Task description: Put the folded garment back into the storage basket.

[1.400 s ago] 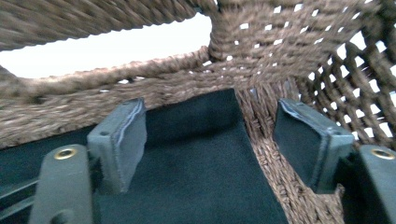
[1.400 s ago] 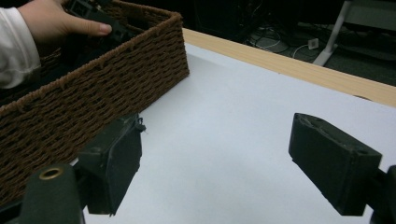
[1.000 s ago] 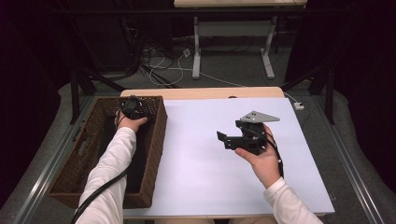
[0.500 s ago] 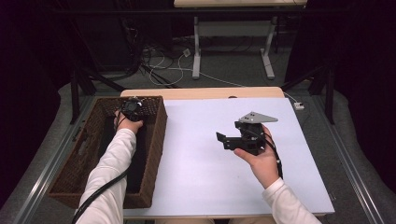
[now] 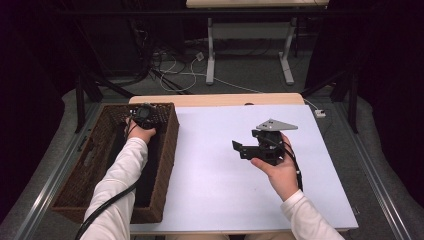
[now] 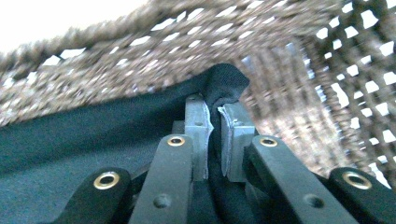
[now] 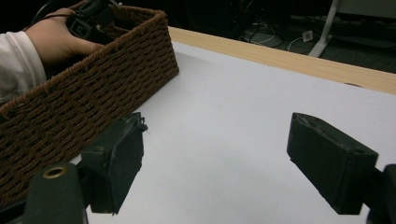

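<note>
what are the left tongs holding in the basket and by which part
The left tongs, whose jaws have just been closing, pinch a raised fold of dark cloth lying in the wicker basket. The right tongs hold nothing.

I'm seeing the white counter (image 5: pixel 215 195) taking up the middle of the high view, with a light wooden strip (image 5: pixel 220 99) running along its far edge. At the upper middle of the frame, two white legs (image 5: pixel 211 50) of another table are standing on the dark floor (image 5: pixel 250 70), and loose white cables (image 5: pixel 175 70) are lying between them. A small white plug (image 5: pixel 320 113) is sitting at the counter's upper right corner.
</note>
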`<state>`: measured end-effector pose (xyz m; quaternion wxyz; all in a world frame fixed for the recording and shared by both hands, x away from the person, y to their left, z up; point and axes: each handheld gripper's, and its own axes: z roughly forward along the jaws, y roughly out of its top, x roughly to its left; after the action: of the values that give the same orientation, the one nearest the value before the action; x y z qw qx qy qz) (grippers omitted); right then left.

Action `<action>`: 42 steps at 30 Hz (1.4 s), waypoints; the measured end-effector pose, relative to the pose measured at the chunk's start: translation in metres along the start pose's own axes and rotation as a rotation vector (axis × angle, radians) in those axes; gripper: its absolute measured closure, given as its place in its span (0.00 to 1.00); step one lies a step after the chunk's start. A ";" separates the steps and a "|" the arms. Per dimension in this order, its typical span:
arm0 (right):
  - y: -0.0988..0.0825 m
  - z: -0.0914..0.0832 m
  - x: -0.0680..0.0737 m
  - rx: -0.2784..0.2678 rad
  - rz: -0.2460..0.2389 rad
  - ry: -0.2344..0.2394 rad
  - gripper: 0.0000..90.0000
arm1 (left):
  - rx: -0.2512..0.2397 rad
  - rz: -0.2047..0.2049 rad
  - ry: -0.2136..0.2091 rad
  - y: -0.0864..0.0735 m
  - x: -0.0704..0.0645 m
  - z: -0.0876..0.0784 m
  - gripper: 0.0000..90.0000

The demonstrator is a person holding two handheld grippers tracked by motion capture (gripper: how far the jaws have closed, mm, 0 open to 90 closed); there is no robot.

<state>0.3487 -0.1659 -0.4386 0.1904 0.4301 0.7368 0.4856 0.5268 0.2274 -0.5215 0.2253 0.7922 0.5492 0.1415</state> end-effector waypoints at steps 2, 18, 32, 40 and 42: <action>0.000 0.001 0.001 0.005 -0.001 0.004 0.20 | -0.007 0.001 -0.001 0.001 -0.003 0.000 0.92; 0.001 0.000 -0.003 -0.001 0.008 0.001 0.20 | -0.086 -0.080 -0.160 0.007 -0.007 0.001 0.61; 0.002 -0.011 -0.014 -0.018 0.020 0.000 0.20 | -0.121 -0.019 -0.035 0.007 -0.001 -0.026 0.42; 0.001 -0.014 -0.021 -0.005 0.009 -0.001 0.19 | -0.174 -0.032 -0.065 0.000 0.012 -0.047 0.43; 0.001 -0.015 -0.023 -0.004 0.006 0.000 0.18 | -0.179 -0.050 -0.084 -0.003 0.015 -0.054 0.40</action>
<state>0.3515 -0.1923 -0.4341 0.1898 0.4320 0.7347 0.4875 0.5047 0.2532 -0.4769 0.3215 0.7601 0.5442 0.1509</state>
